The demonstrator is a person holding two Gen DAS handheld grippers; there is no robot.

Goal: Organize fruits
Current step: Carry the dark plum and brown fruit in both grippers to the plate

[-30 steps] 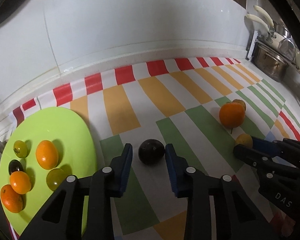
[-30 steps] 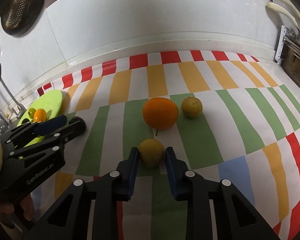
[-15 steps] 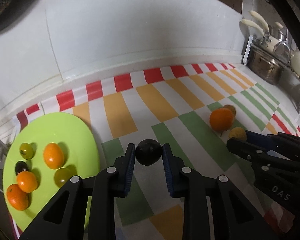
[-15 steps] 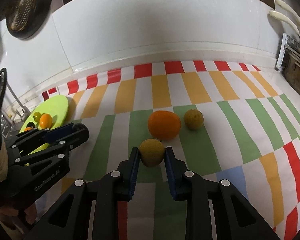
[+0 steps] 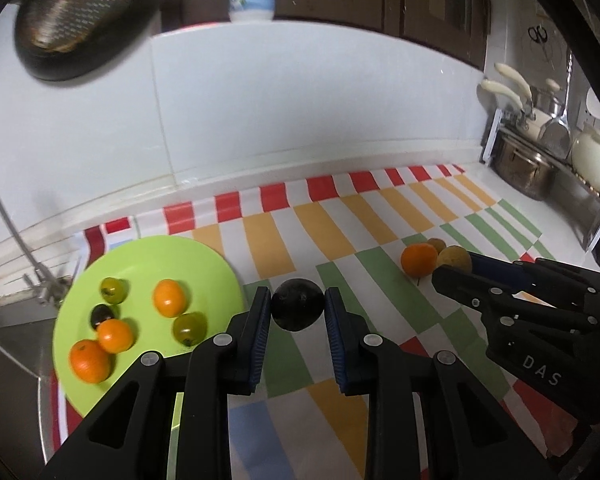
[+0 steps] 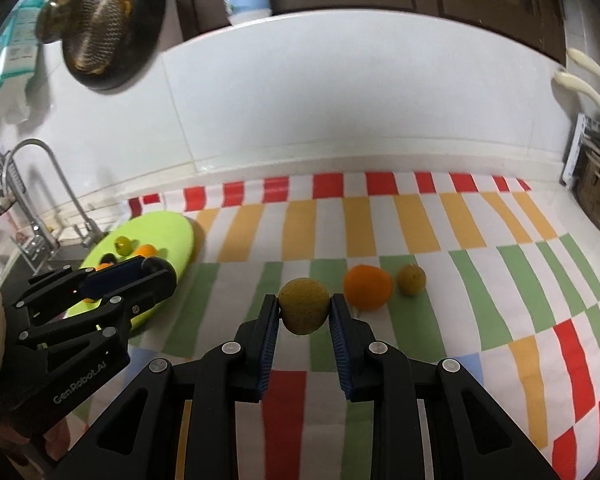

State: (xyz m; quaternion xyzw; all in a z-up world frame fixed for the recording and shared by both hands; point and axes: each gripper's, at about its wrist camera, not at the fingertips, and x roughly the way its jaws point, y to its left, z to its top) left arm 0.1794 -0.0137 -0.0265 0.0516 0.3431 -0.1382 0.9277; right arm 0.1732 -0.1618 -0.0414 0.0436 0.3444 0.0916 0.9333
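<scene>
My left gripper [image 5: 298, 306] is shut on a dark round fruit [image 5: 297, 309] and holds it above the striped cloth, just right of the green plate [image 5: 204, 256]. The plate carries several small orange, green and dark fruits. My right gripper [image 6: 304, 308] is shut on a yellow-brown fruit [image 6: 303, 305], lifted off the cloth. An orange [image 6: 367, 287] and a second yellow-brown fruit [image 6: 411, 279] lie on the cloth to its right. The right gripper also shows in the left wrist view [image 5: 452, 268], and the left gripper in the right wrist view [image 6: 152, 270].
A colourful striped cloth [image 6: 420, 220] covers the counter against a white backsplash. A sink with a tap [image 6: 40, 184] lies left of the plate. Pots [image 5: 528, 168] stand at the far right. A strainer [image 6: 96, 28] hangs on the wall above.
Both grippers closed on their fruits and lifted them off the cloth. The views rose and pulled back, showing more of the wall.
</scene>
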